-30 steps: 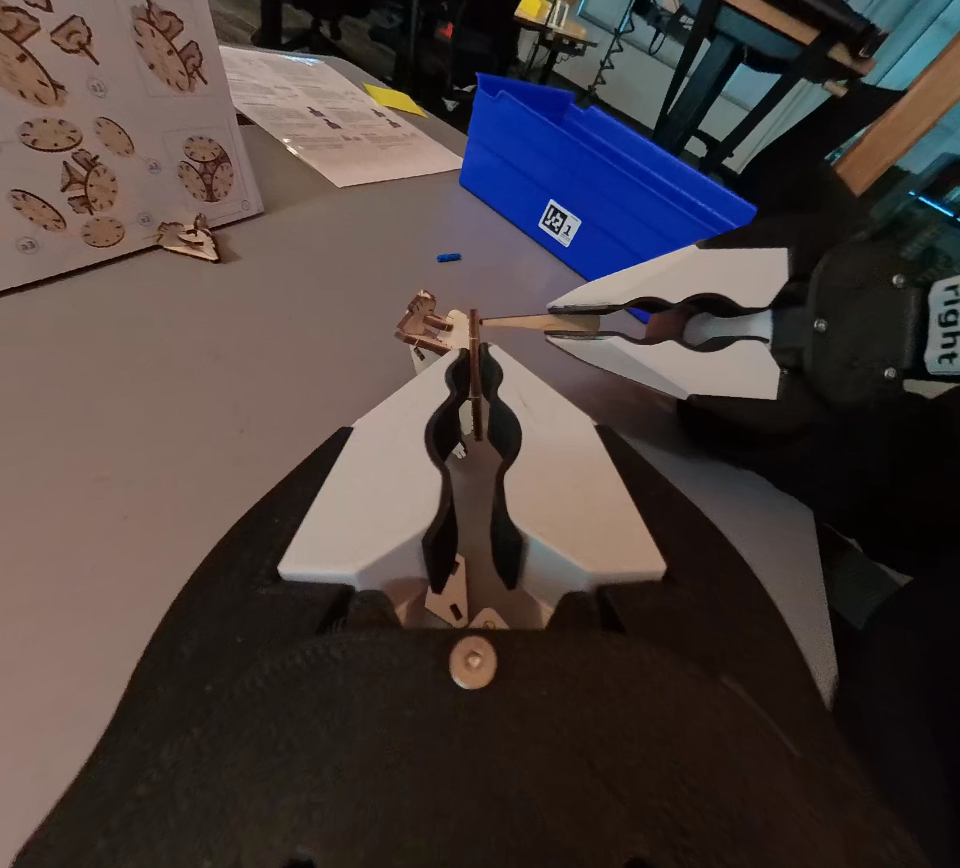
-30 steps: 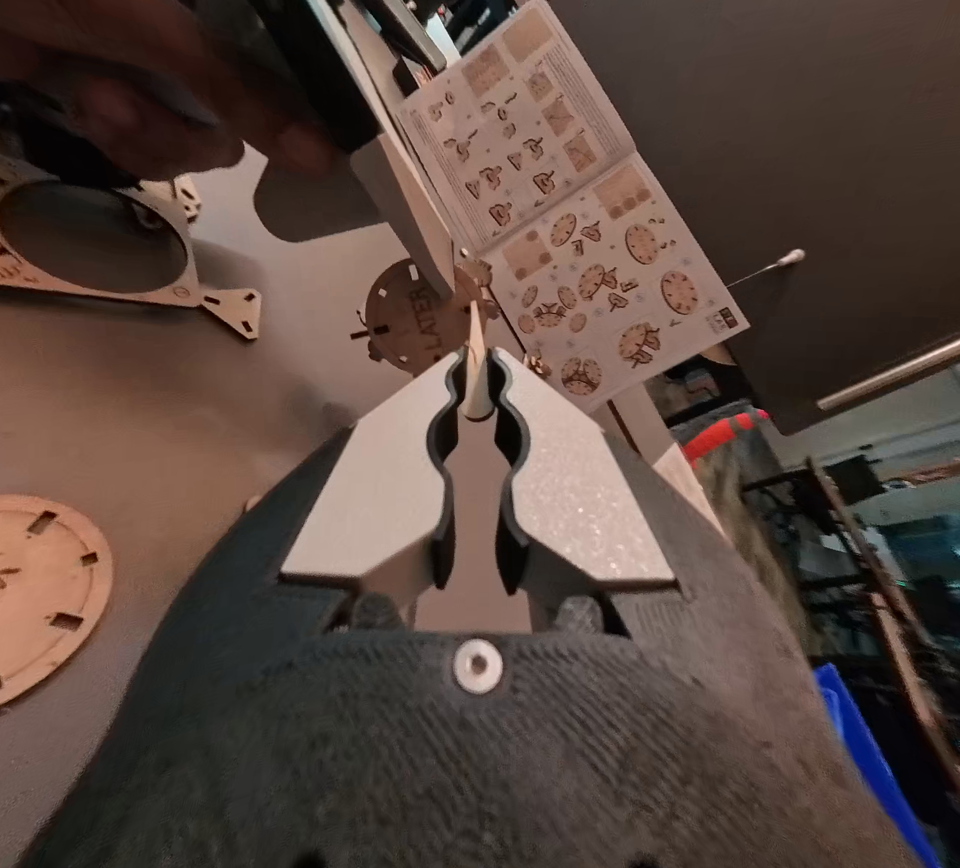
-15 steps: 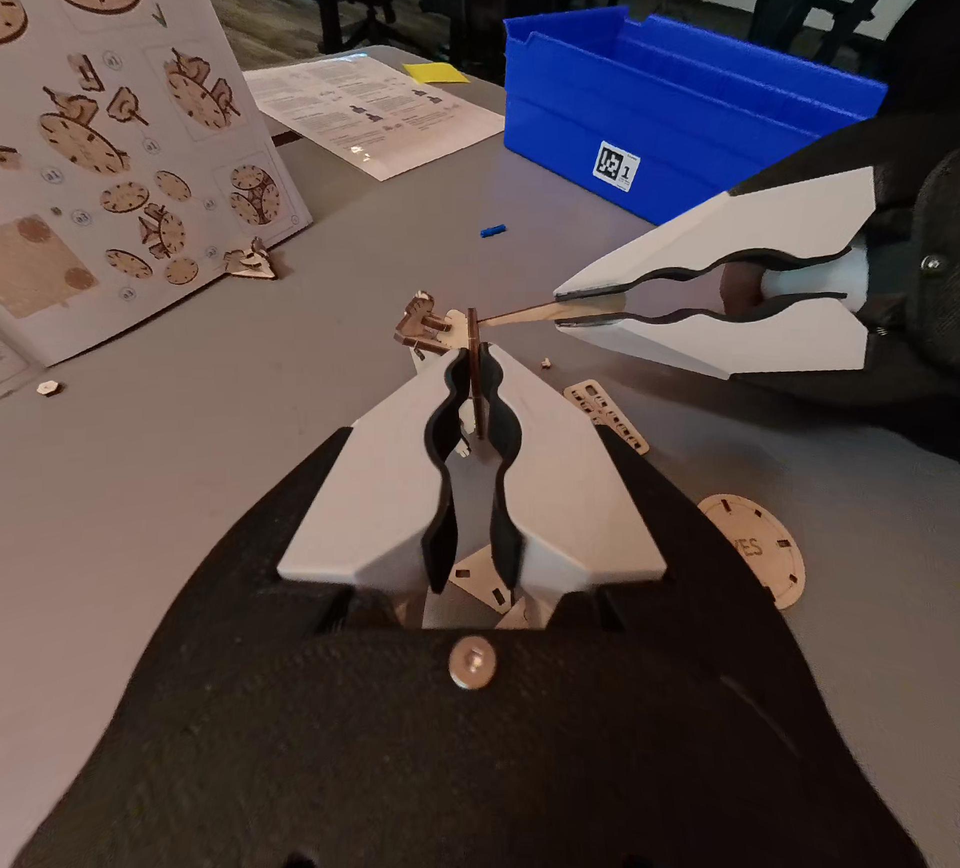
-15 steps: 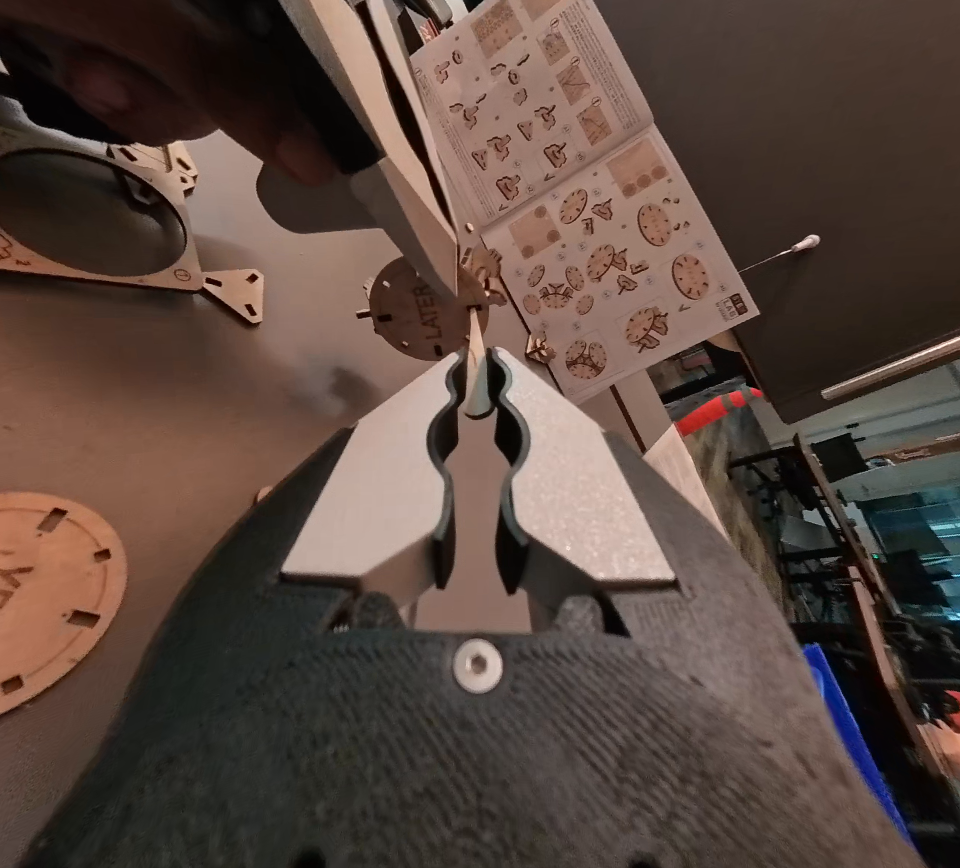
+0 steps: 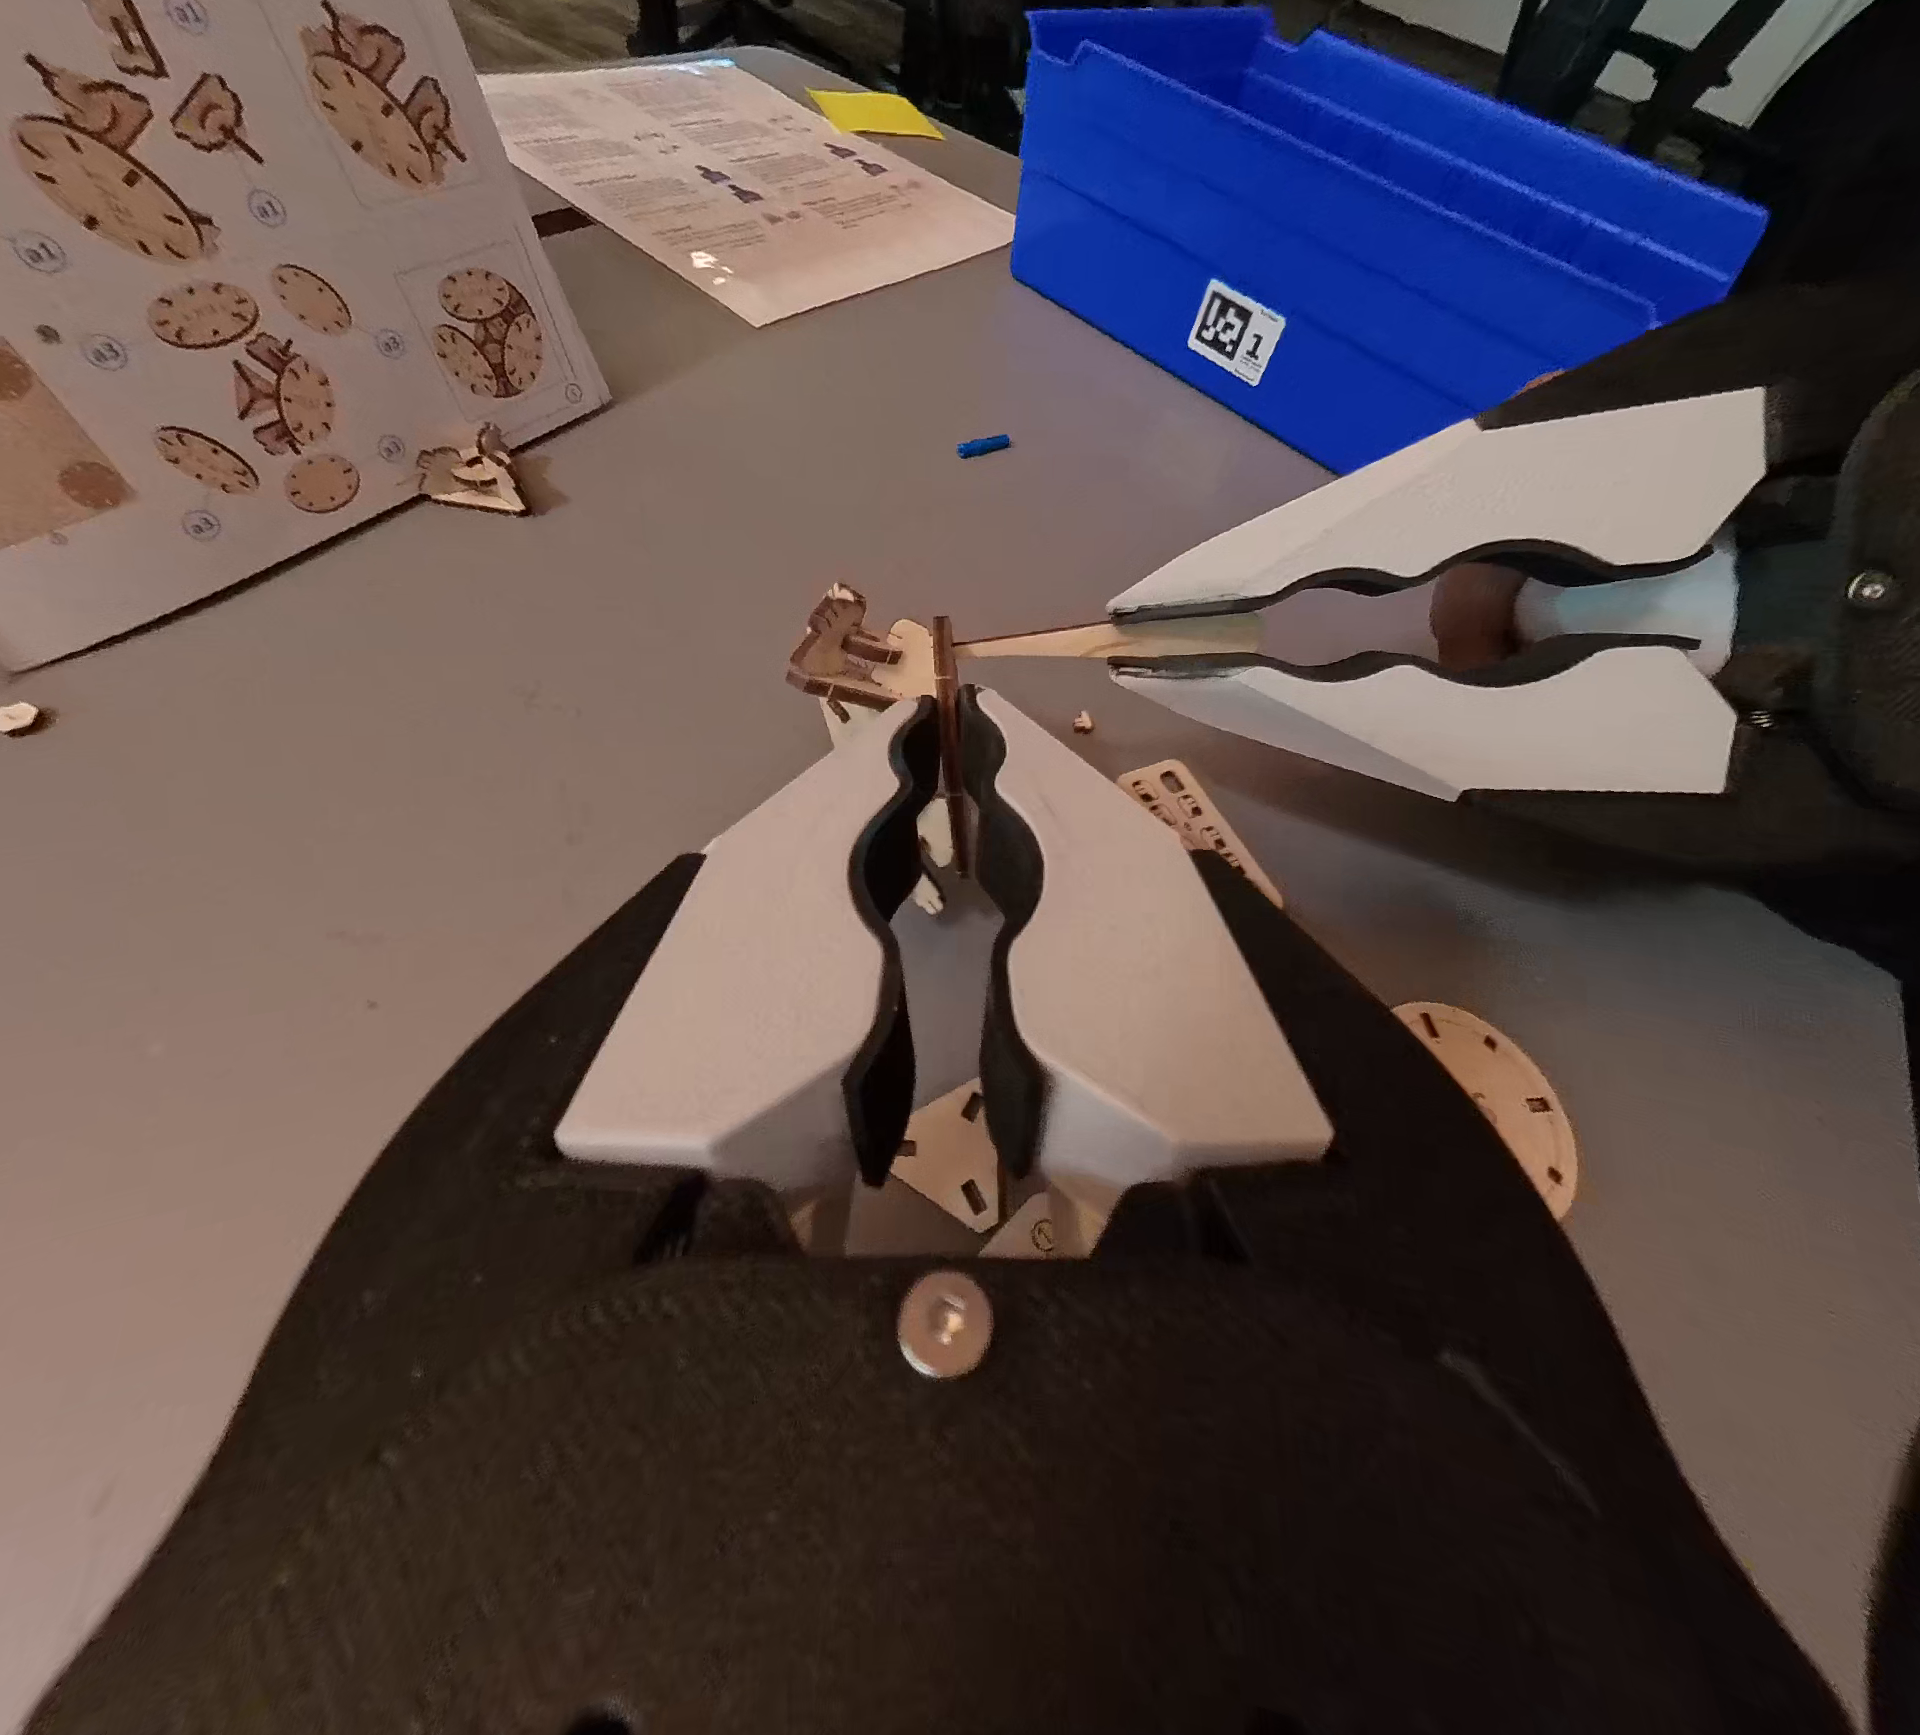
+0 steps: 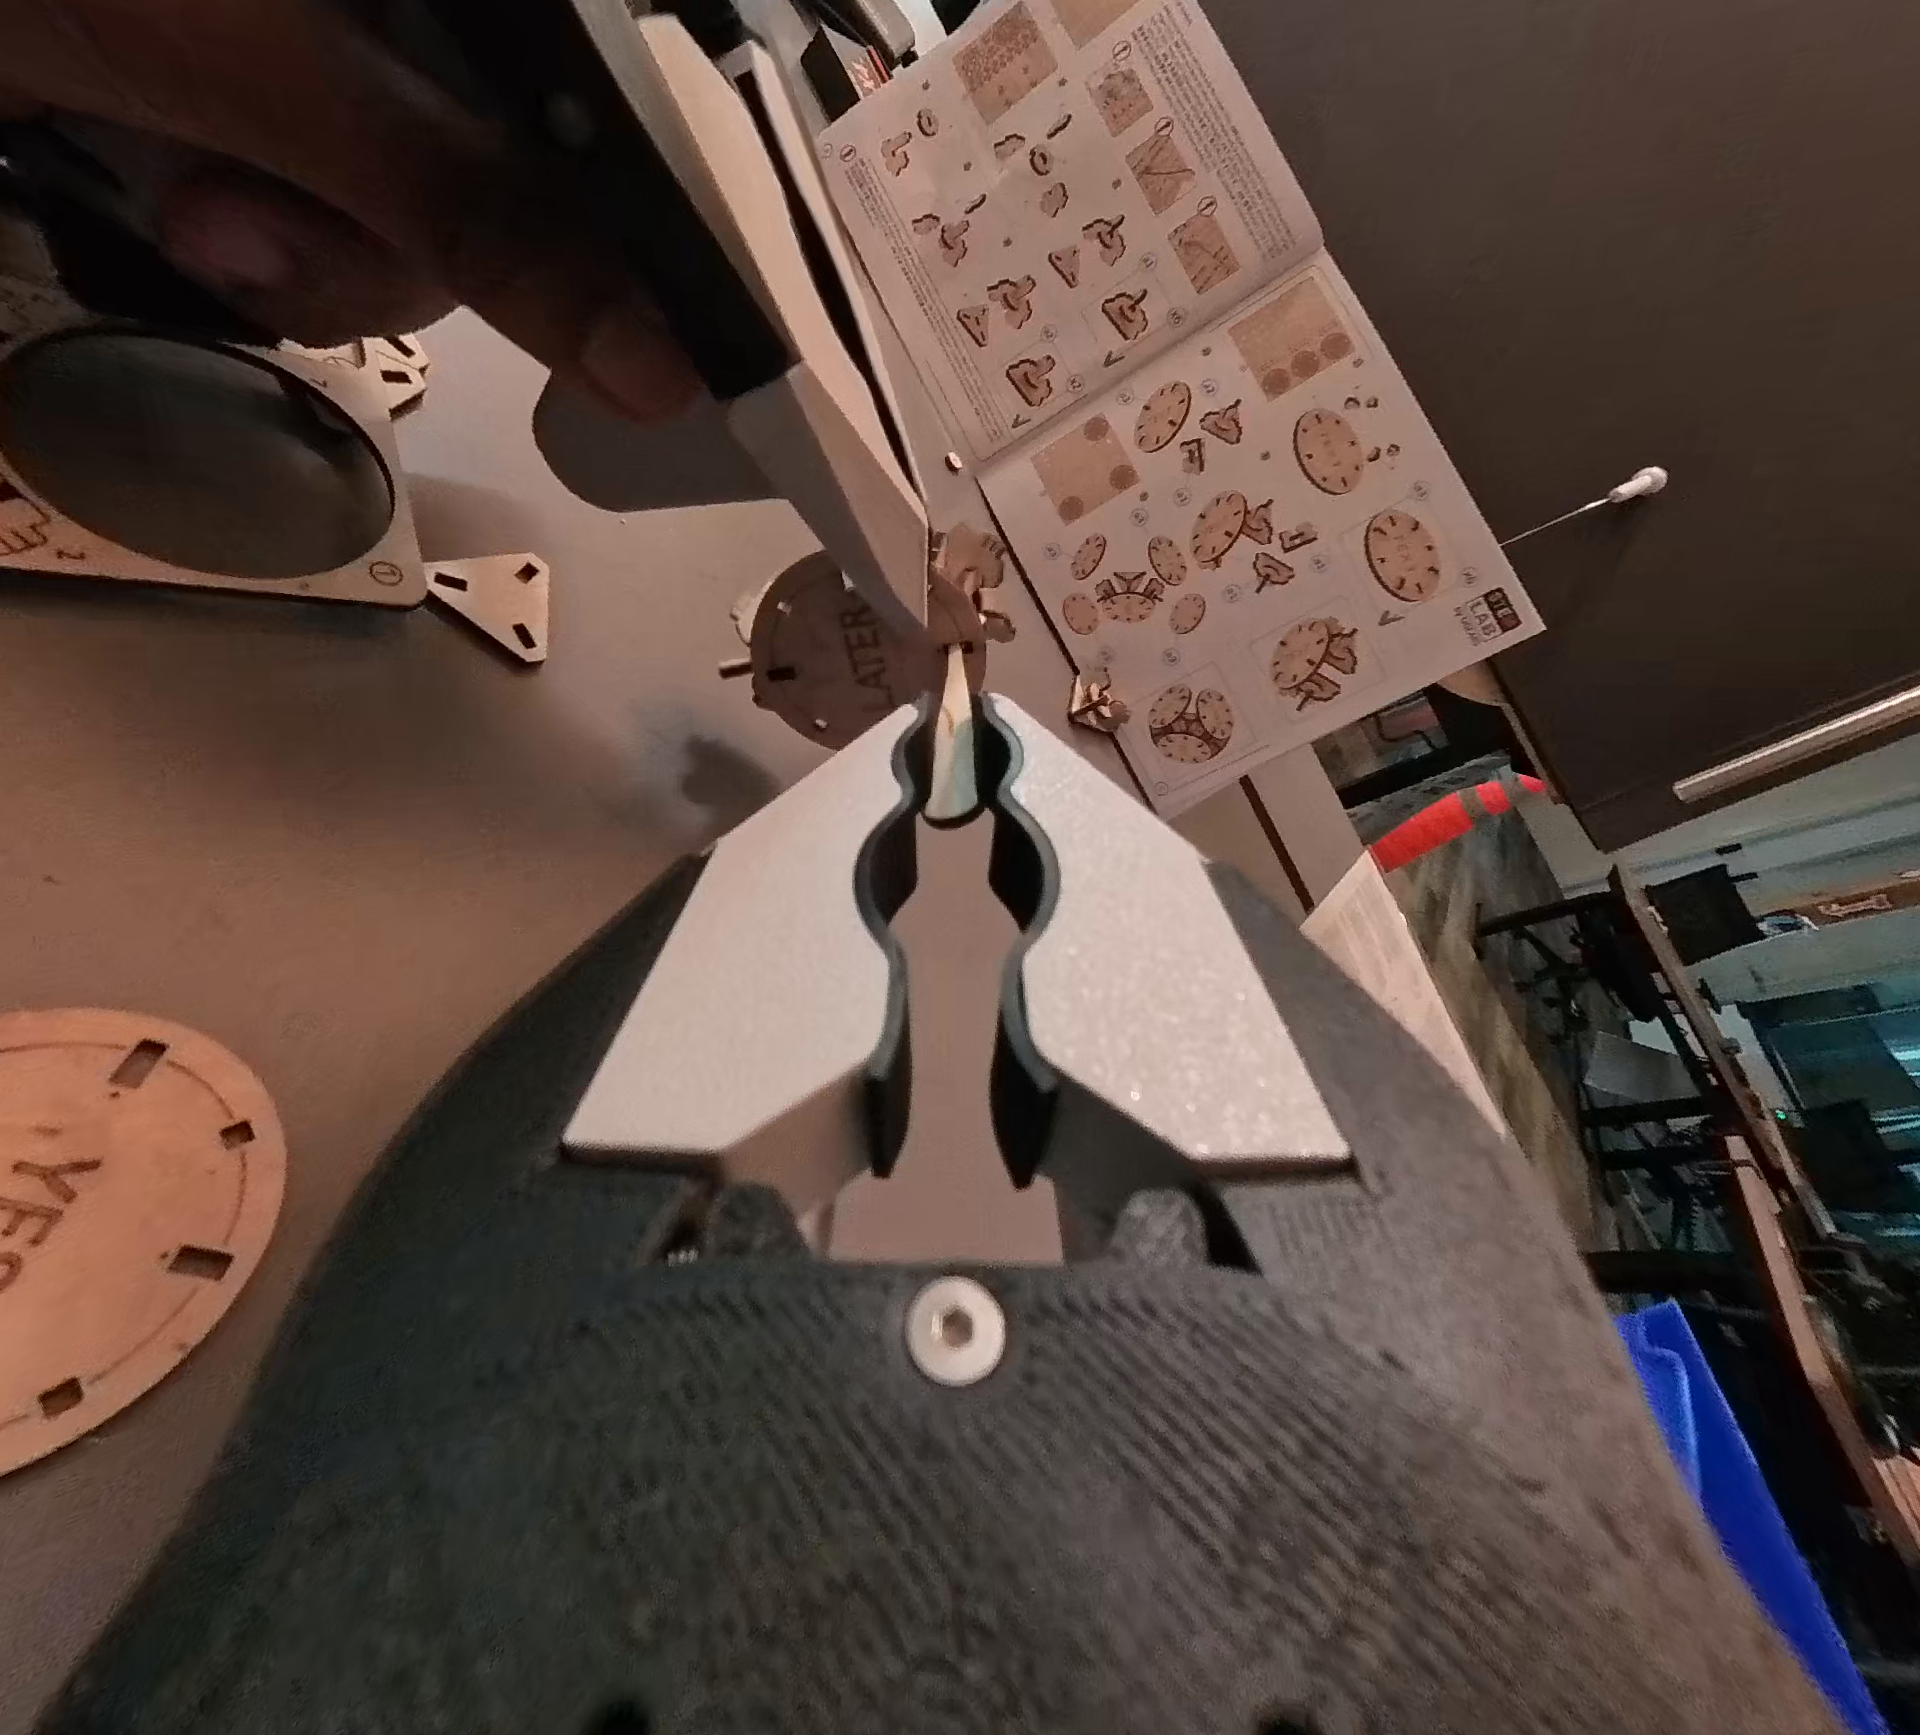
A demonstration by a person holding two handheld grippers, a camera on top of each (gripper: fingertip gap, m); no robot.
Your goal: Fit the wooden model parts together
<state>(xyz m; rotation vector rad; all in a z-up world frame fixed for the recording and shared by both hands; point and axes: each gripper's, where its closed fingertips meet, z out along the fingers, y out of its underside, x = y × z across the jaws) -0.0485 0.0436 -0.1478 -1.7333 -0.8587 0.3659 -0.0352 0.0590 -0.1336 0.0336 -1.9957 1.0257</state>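
We see the left gripper [image 5: 943, 717] closed on a thin wooden disc [image 5: 943, 729], held edge-on between its black pads so that the disc's flat faces look left and right; small notched wooden pieces [image 5: 842, 651] stand out from its left face. The right gripper [image 5: 1117, 641] reaches in from the right, its jaws pinched on the wide end of a pale wooden sliver [image 5: 1049, 642]. The sliver's long axis runs left to right, square to the disc, and its thin tip meets the disc's right face just above the left gripper's fingertips. In the right wrist view the same sliver [image 6: 952, 729] points straight ahead, away from its gripper [image 6: 954, 717], into the middle of the round disc [image 6: 821, 657], which here shows its face with the slots along its rim. Both held things hang above the grey table [image 5: 312, 802], nearer to us than the blue bin [image 5: 1351, 231] and right of the propped instruction sheet [image 5: 260, 179]. Each gripper is at its own part; the right one carries the piece that is aimed. Against the frame a second earlier, the two grippers and their parts keep the same relation, while the background has shifted: the bin now sits more square to us, and another wooden disc [image 5: 1496, 1124] on the table shows at near right.
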